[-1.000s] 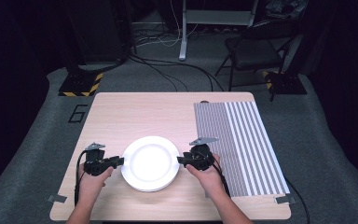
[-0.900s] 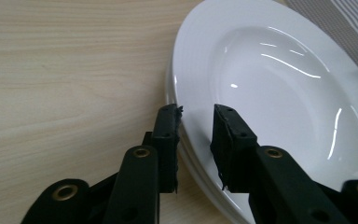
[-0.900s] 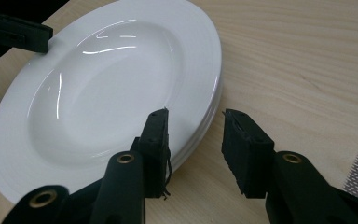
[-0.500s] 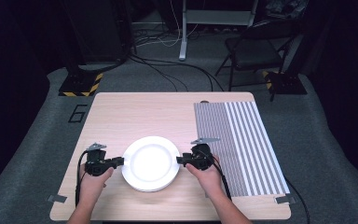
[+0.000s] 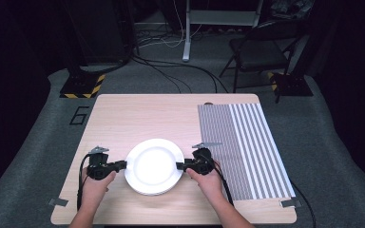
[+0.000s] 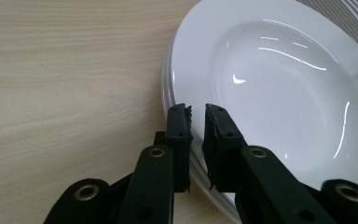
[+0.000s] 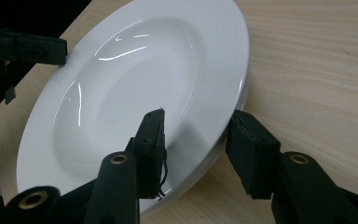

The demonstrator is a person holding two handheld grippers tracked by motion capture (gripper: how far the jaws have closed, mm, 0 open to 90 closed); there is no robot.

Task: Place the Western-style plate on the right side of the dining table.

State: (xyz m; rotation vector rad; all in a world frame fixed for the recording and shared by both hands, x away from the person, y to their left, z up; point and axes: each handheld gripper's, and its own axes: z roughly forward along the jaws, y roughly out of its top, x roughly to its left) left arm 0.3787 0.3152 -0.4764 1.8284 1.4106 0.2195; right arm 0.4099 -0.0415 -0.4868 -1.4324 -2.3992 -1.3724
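Tongs (image 5: 122, 165) clamped on plate (image 5: 153, 166) rim

One camera looks down on the desk (image 5: 138, 114) from above; both claw cameras closely share the white plates (image 5: 154, 166).

Glossy white ceramic-looking plates (image 6: 279, 84), matt pale wood-grain table (image 5: 138, 116), striped cloth mat (image 5: 247, 147)

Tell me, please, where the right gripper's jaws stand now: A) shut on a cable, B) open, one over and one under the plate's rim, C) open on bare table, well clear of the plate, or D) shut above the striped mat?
B: in the right gripper view the right gripper is open, its jaws straddling the rim of the plate.
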